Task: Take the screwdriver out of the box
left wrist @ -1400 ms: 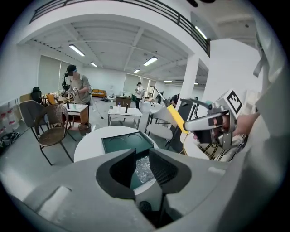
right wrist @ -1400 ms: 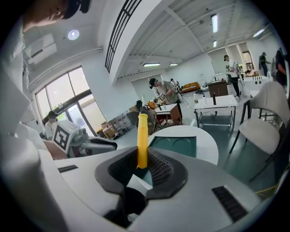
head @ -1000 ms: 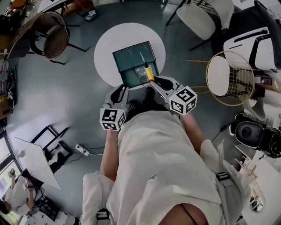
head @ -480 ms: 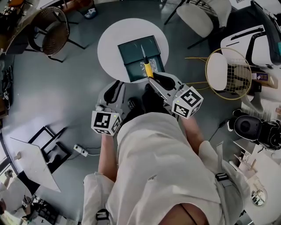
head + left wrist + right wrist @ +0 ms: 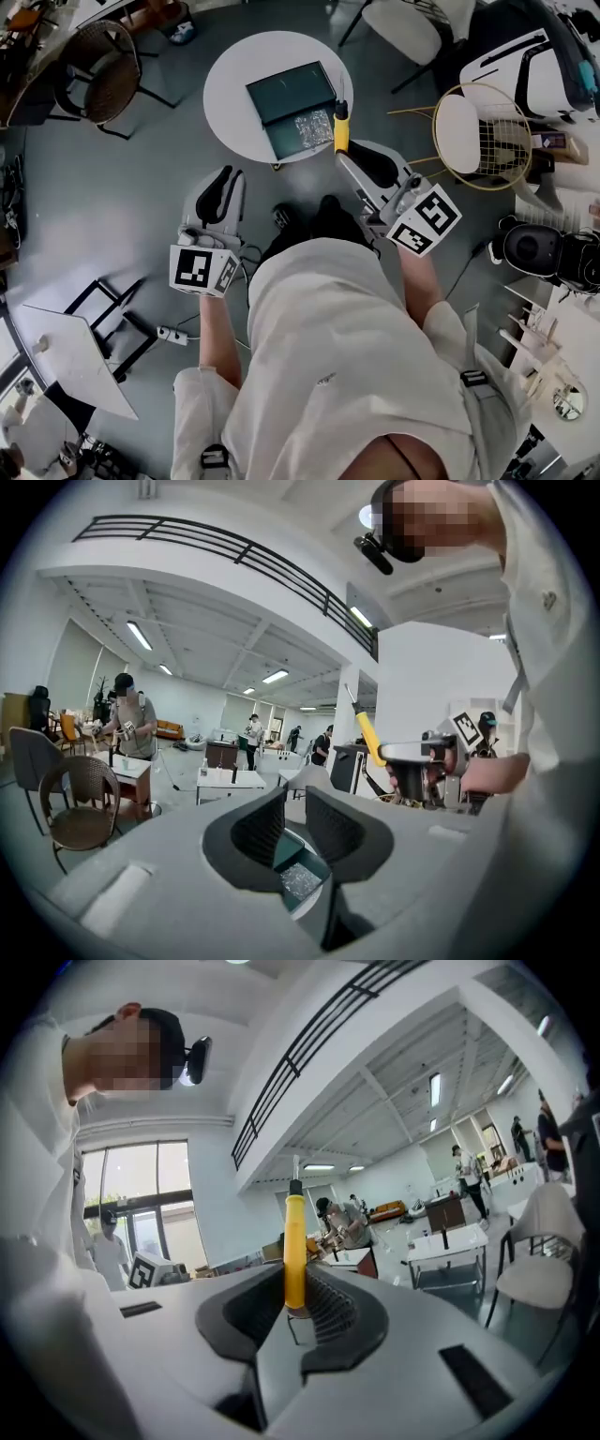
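A dark green box point(image 5: 289, 92) lies open on the round white table point(image 5: 234, 70), with a crinkled clear bag point(image 5: 314, 127) in its near half. My right gripper point(image 5: 343, 152) is shut on the yellow handle of the screwdriver point(image 5: 341, 124), which it holds in the air over the table's right edge, clear of the box. In the right gripper view the screwdriver point(image 5: 294, 1246) stands upright between the pads point(image 5: 323, 1302). My left gripper point(image 5: 223, 174) hangs left of the table, open, with nothing in it. Through its gap the left gripper view shows the box point(image 5: 281, 847) and bag point(image 5: 300, 881).
A wicker chair point(image 5: 105, 66) stands left of the table, a gold wire stool point(image 5: 489, 150) to the right and a white chair point(image 5: 405, 26) behind. A power strip point(image 5: 173, 334) and a white board point(image 5: 80, 361) lie on the grey floor at the left.
Both grippers rose and drew back from the table. The right one carried the screwdriver from over the box out to the table's right edge; the left swung out to the left.
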Motion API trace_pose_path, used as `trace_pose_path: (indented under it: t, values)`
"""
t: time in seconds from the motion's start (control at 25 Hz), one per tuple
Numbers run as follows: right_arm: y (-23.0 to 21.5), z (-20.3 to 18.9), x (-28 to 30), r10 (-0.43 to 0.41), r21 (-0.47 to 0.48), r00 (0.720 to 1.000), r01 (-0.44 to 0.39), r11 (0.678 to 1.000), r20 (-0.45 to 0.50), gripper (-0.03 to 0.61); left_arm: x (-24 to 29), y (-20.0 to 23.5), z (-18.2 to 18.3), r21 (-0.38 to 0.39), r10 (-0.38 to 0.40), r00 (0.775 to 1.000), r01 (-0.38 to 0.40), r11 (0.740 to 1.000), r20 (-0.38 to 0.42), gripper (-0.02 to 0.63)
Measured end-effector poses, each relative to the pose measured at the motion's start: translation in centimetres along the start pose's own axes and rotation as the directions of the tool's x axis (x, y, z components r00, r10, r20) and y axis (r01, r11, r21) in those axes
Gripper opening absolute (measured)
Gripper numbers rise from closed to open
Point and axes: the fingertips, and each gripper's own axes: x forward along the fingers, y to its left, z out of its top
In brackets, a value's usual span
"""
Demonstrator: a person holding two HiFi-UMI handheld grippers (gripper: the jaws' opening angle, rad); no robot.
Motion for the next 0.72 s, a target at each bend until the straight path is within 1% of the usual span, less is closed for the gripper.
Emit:
trace_pose_path:
  t: [0.12, 0.24, 0.36, 0.6, 0.72]
  values:
    - [0.3, 1.5, -1.2, -0.051, -0.057, 0.997, 0.054, 0.997, 0.051, 0.071, -0.9, -0.3, 1.0, -0.023, 0.017, 0.999, -0.016, 1.0, 0.035, 0.077]
    - [0.8, 2.1, -2.2, -0.06, -0.054, 0.995, 0.065, 0.996, 0.078, 0.071, -1.4, -1.1, 1.4, -0.032, 0.009, 0.998, -0.007, 0.999, 0.056, 0.077]
    - [1.0, 2.0, -2.8, -0.068, -0.048, 0.994, 0.072, 0.996, 0.087, 0.071, -1.5, -1.8, 1.3, -0.02, -0.007, 0.999, 0.008, 1.0, 0.051, 0.077]
    - [1.3, 2.6, -3.4, -0.085, -0.046, 0.99, 0.09, 0.995, 0.112, 0.071, -2.0, -2.2, 1.3, -0.008, -0.006, 0.999, 0.006, 1.0, 0.048, 0.077]
    - [1.1, 2.7, -3.3, -0.085, -0.053, 0.991, 0.091, 0.994, 0.108, 0.071, -1.9, -2.2, 1.3, -0.006, -0.005, 0.999, 0.005, 1.0, 0.047, 0.077]
